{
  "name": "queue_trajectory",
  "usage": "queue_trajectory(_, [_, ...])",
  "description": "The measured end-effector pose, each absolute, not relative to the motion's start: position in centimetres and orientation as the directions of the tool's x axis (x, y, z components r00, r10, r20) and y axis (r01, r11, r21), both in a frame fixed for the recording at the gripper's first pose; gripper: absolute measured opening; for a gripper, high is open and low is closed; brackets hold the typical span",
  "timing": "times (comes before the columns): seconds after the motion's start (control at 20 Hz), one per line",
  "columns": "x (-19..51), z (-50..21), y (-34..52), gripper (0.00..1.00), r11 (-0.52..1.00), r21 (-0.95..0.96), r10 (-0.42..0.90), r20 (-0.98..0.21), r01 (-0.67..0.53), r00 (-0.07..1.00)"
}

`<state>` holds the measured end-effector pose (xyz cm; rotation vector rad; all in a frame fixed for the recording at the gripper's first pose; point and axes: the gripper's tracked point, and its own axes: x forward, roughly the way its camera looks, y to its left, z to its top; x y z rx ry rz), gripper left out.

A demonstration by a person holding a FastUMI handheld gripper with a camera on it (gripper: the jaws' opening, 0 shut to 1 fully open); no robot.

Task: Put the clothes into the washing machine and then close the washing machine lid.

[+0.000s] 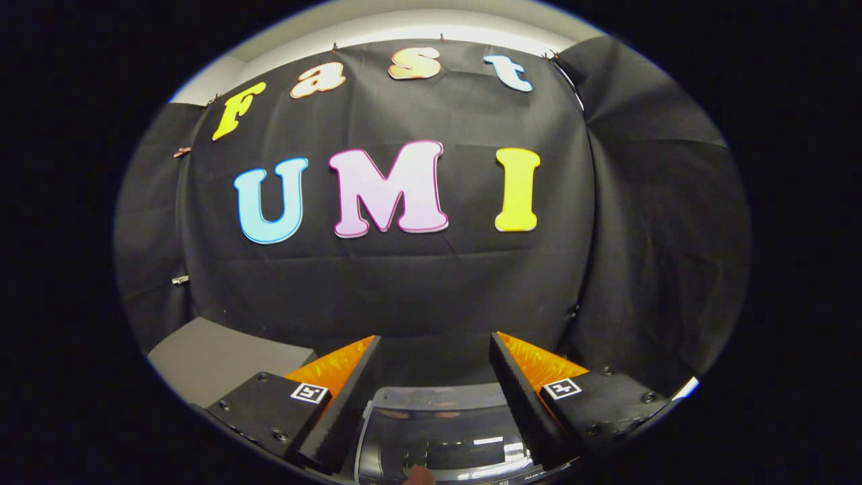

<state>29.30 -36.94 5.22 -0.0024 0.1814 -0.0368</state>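
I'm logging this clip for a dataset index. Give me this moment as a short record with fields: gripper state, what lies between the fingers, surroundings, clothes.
gripper: gripper open, fingers spread wide, holding nothing
between fingers: washing machine, its glossy top seen below and between them
lid state: cannot tell
beyond fingers: black cloth wall of the booth
beside: grey surface next to one finger
clothes: cannot tell where they are
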Motion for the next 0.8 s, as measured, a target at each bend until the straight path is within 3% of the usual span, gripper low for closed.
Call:
queue_trajectory(0.45, [26.5, 14.4, -34.6, 0.99, 0.999, -0.03, 0.024, 0.001, -0.024, 1.0])
queue_trajectory(0.8, [24.4, 16.1, -34.8, 0.99, 0.999, -0.034, 0.029, 0.037, -0.027, 0.999])
